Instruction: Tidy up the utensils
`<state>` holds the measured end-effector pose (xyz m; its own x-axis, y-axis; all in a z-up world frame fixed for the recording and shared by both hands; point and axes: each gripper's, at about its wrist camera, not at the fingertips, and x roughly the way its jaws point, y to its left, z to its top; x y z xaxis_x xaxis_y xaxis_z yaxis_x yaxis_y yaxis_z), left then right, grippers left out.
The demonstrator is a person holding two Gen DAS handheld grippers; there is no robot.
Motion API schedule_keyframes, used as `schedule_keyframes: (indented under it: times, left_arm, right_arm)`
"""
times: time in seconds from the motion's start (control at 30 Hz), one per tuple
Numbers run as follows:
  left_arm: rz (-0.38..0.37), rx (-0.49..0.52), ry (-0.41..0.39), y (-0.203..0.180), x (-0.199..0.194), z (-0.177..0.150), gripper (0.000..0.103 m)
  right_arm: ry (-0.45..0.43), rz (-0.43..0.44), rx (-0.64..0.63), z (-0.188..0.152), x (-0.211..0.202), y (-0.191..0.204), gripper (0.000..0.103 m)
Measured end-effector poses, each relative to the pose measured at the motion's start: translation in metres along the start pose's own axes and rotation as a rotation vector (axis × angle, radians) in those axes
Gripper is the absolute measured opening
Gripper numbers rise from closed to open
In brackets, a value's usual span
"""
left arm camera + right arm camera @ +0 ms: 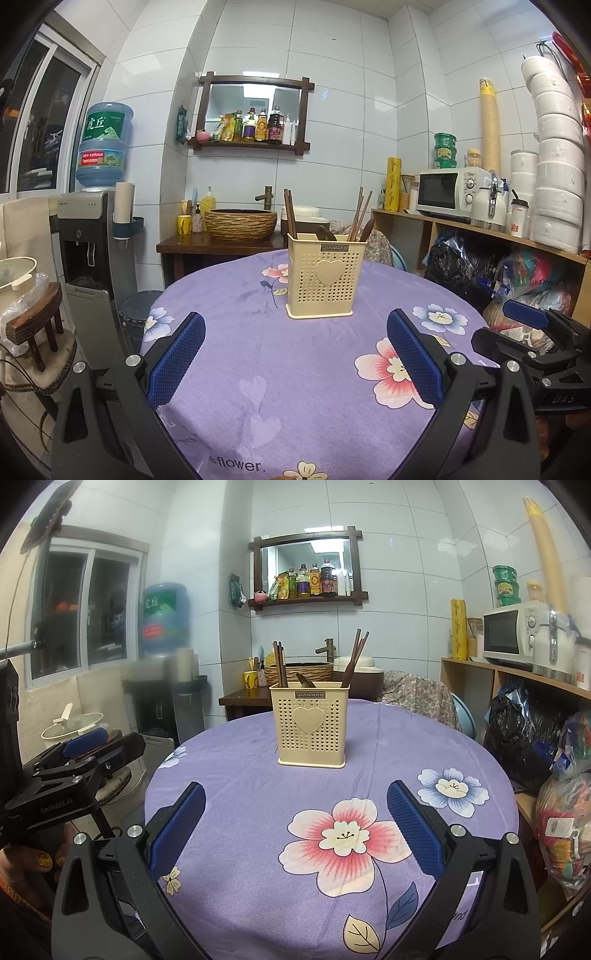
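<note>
A cream perforated utensil holder (325, 275) (309, 725) with a heart on its front stands upright on the round table's purple flowered cloth (295, 387) (258, 775). Dark wooden chopsticks (290, 212) (279, 663) and spoon handles (325, 232) stick out of its top. My left gripper (295, 354) is open over the near part of the cloth, with nothing between its blue pads. My right gripper (295, 830) is open too, equally empty, short of the holder. In the left wrist view the right gripper (532, 325) shows at the table's right edge.
A water dispenser (92, 229) and a small wooden stool (37, 332) stand left of the table. Behind it are a woven basin (240, 219) on a dark stand and a wall shelf of bottles (255, 125). A shelf with a microwave (450, 192) and bags lines the right side.
</note>
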<state>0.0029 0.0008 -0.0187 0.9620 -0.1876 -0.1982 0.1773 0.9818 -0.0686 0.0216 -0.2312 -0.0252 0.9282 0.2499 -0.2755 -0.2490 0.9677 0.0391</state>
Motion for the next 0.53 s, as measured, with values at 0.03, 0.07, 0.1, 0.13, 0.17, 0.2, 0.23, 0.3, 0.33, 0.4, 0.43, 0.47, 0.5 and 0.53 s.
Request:
schedule_keyframes:
  times: [0.03, 0.07, 0.1, 0.13, 0.17, 0.2, 0.23, 0.3, 0.33, 0.4, 0.43, 0.47, 0.5, 0.53]
  left_arm:
    - [-0.006, -0.001, 0.001, -0.0001, 0.0004, -0.0005, 0.098]
    - [-0.012, 0.001, -0.002, 0.0000, 0.0004, -0.0011, 0.098]
    - [-0.009, 0.005, -0.005, -0.0002, 0.0003, -0.0016, 0.098]
    - [-0.004, 0.008, -0.007, -0.0003, 0.0002, -0.0020, 0.098]
    - [-0.004, 0.009, -0.007, -0.0002, 0.0001, -0.0021, 0.098]
    - [-0.004, 0.007, -0.007, 0.0002, 0.0001, -0.0022, 0.098]
    - [-0.002, 0.003, -0.005, 0.0001, 0.0002, -0.0021, 0.098]
    - [0.006, 0.001, 0.003, 0.0003, 0.0016, -0.0012, 0.098]
    - [0.010, 0.000, 0.007, 0.0014, 0.0022, -0.0010, 0.098]
    - [0.010, 0.002, 0.011, 0.0018, 0.0032, 0.0008, 0.098]
    - [0.016, 0.003, 0.012, 0.0018, 0.0037, 0.0013, 0.098]
    - [0.018, 0.002, 0.013, 0.0022, 0.0041, 0.0016, 0.098]
    - [0.019, 0.000, 0.015, 0.0022, 0.0049, 0.0021, 0.098]
    - [0.019, 0.000, 0.018, 0.0030, 0.0054, 0.0020, 0.098]
  right_arm:
    - [0.001, 0.000, 0.002, -0.0005, 0.0001, 0.0003, 0.097]
    - [0.002, 0.000, 0.003, -0.0007, 0.0008, 0.0001, 0.097]
    - [0.004, 0.000, 0.005, -0.0006, 0.0012, 0.0002, 0.097]
    - [0.006, 0.000, 0.007, -0.0012, 0.0013, 0.0002, 0.097]
    - [0.007, 0.001, 0.008, -0.0014, 0.0014, -0.0006, 0.097]
    - [0.008, 0.000, 0.011, -0.0017, 0.0016, -0.0009, 0.097]
    - [0.008, -0.001, 0.014, -0.0013, 0.0020, -0.0013, 0.097]
    - [0.009, 0.000, 0.018, -0.0012, 0.0022, -0.0024, 0.097]
    - [0.009, 0.000, 0.019, -0.0012, 0.0021, -0.0028, 0.097]
    - [0.009, 0.001, 0.022, -0.0007, 0.0021, -0.0037, 0.097]
    - [0.010, 0.001, 0.023, -0.0009, 0.0020, -0.0040, 0.097]
    - [0.011, 0.002, 0.025, -0.0007, 0.0022, -0.0043, 0.097]
    - [0.014, 0.003, 0.026, -0.0012, 0.0026, -0.0044, 0.097]
    - [0.016, 0.003, 0.027, -0.0014, 0.0030, -0.0044, 0.097]
